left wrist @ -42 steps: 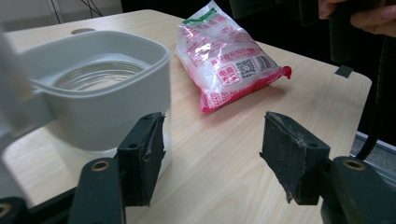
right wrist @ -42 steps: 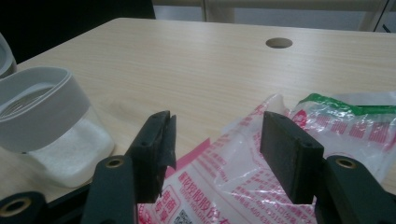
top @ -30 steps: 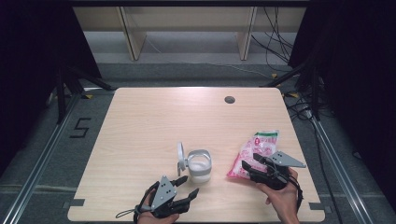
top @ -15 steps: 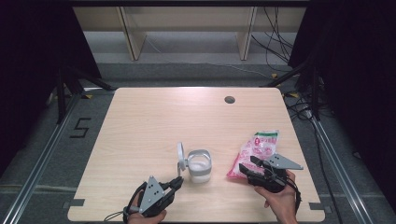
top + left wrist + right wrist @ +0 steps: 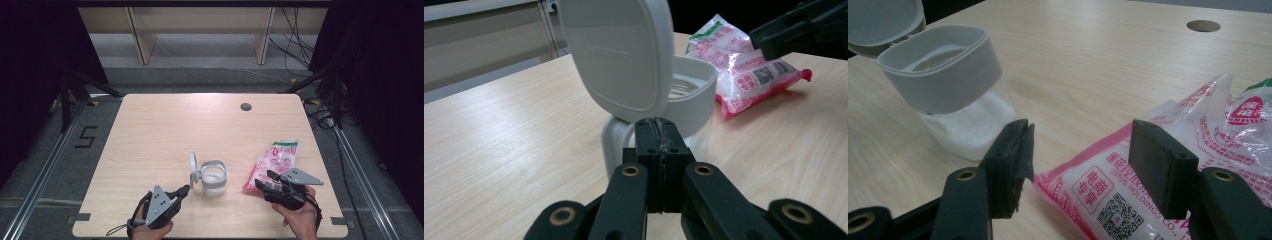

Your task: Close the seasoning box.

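Left gripper (image 5: 657,131) just closed, empty; right gripper (image 5: 1078,150) wide over bag (image 5: 1168,165), corner cut off.

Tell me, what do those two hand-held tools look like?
Each is a black, handheld device. The left tool carries a grey three-cornered plate on top, and a thin black cable loops from its back end. The right tool has the same grey plate. Up close, the jaws are flat black blocks on hinged black arms joined with brass-coloured rivets. No sleeves are visible on the person's forearms.
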